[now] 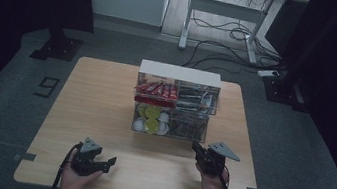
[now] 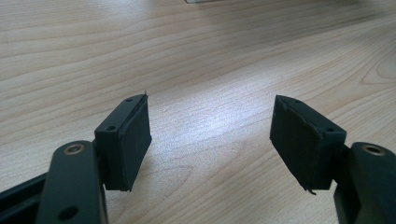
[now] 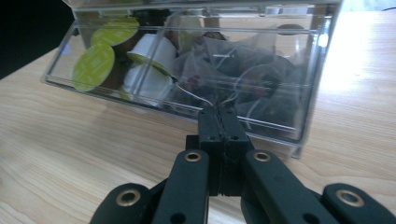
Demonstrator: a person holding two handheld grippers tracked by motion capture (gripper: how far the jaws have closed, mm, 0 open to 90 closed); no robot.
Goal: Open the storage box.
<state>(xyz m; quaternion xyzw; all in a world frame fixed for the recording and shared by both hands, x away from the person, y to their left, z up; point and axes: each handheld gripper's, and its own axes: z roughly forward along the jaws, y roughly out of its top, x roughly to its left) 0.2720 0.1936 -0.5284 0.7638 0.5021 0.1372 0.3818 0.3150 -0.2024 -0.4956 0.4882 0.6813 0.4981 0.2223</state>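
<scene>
With my right gripper (image 3: pixel 219 122) fingers closed empty against the clear plastic two-tier organiser box (image 3: pixel 299 70) and my left gripper (image 2: pixel 210 135) fingers open over bare worktop (image 2: pixel 196 56), I risk shoving the box toward the far edge.

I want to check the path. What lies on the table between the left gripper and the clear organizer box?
Nothing: in the high view, only bare wooden table lies between the left gripper and the clear organizer box.

Pale matt wood-grain table (image 2: pixel 196 51), glossy clear plastic organizer (image 3: pixel 308 88) (matt black fingers (image 2: pixel 133 140)).
</scene>
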